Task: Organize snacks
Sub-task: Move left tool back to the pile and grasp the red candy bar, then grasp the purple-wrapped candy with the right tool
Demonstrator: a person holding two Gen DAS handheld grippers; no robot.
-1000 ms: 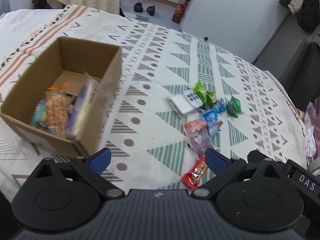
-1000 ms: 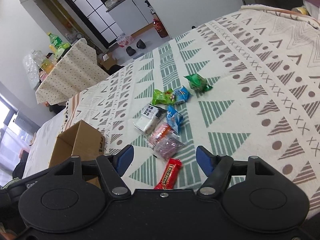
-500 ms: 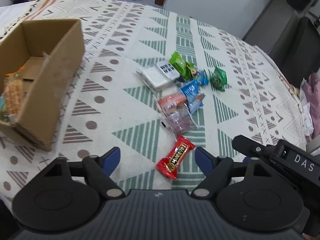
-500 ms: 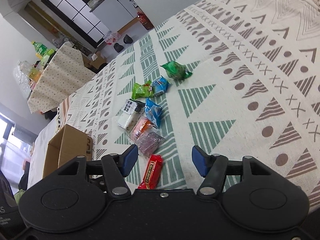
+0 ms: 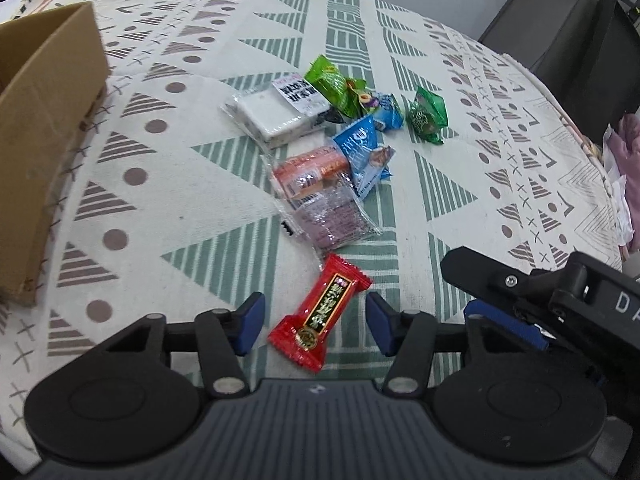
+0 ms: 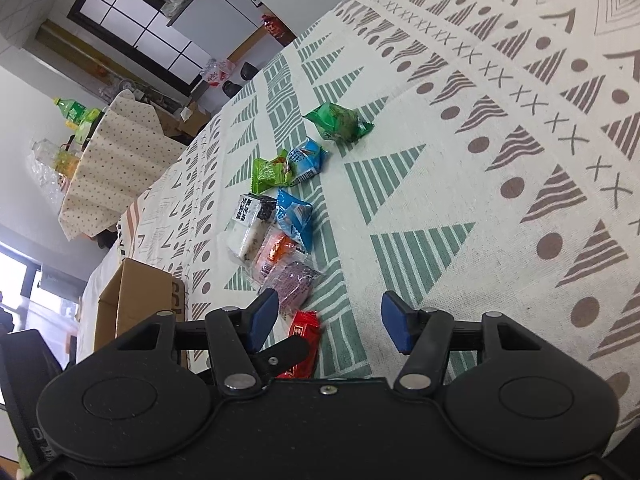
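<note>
A red candy bar point(image 5: 320, 312) point(image 6: 304, 332) lies on the patterned cloth, between the open blue pads of my left gripper point(image 5: 312, 322), which hangs just above it. Beyond it sit a purple packet point(image 5: 332, 220), an orange packet point(image 5: 308, 170), a blue packet point(image 5: 364, 152), a white packet point(image 5: 276, 112) and green packets point(image 5: 332, 82) point(image 5: 426, 114). The cardboard box point(image 5: 44, 120) point(image 6: 136, 300) stands at the left. My right gripper point(image 6: 326, 324) is open and empty, to the right of the red bar, over bare cloth.
The patterned cloth point(image 5: 160, 208) covers a wide surface that drops off at the right edge, where dark furniture point(image 5: 592, 48) stands. In the right wrist view a cloth-covered table point(image 6: 108, 164) with bottles and a doorway lie beyond.
My left gripper has swung right, away from the box, and come down over the red candy bar. My right gripper has dropped lower and closer to the snack pile.
</note>
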